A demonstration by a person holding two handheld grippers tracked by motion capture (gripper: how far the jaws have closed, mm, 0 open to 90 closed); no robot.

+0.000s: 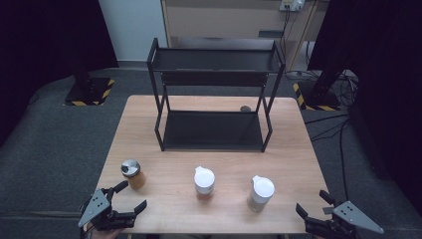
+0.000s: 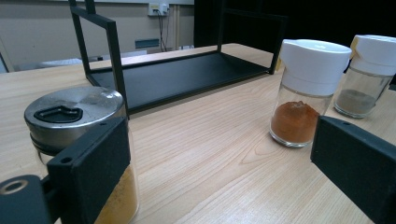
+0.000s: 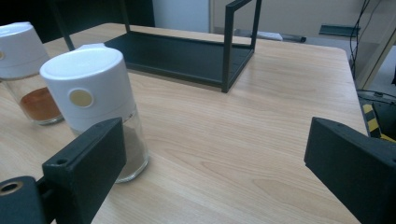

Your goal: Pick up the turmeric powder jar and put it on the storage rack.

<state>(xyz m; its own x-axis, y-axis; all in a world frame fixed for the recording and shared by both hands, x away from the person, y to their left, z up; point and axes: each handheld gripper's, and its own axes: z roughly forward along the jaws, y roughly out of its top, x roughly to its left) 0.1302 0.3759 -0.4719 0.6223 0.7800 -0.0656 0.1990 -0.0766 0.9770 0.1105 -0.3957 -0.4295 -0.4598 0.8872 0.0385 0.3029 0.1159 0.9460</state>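
Both grippers, left gripper (image 1: 130, 197) and right gripper (image 1: 311, 203), sit wide open holding nothing, so next I'd guess the left closes around the metal-lid jar (image 1: 132, 173) for the rack (image 1: 214, 130).

Matte black two-jaw left tongs (image 1: 130, 196) with grey three-cornered plate and small screw holes, matching right tongs (image 1: 312, 203), blocky square-edged black jaws

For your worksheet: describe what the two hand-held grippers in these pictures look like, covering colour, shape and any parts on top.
Both are black two-jaw tools. The left gripper and the right gripper each carry a grey three-cornered plate on top, with small dark holes in it. In the gripper views the jaws are flat, matte black blocks, each with a small hole near its upper corner. Sleeves cannot be made out.
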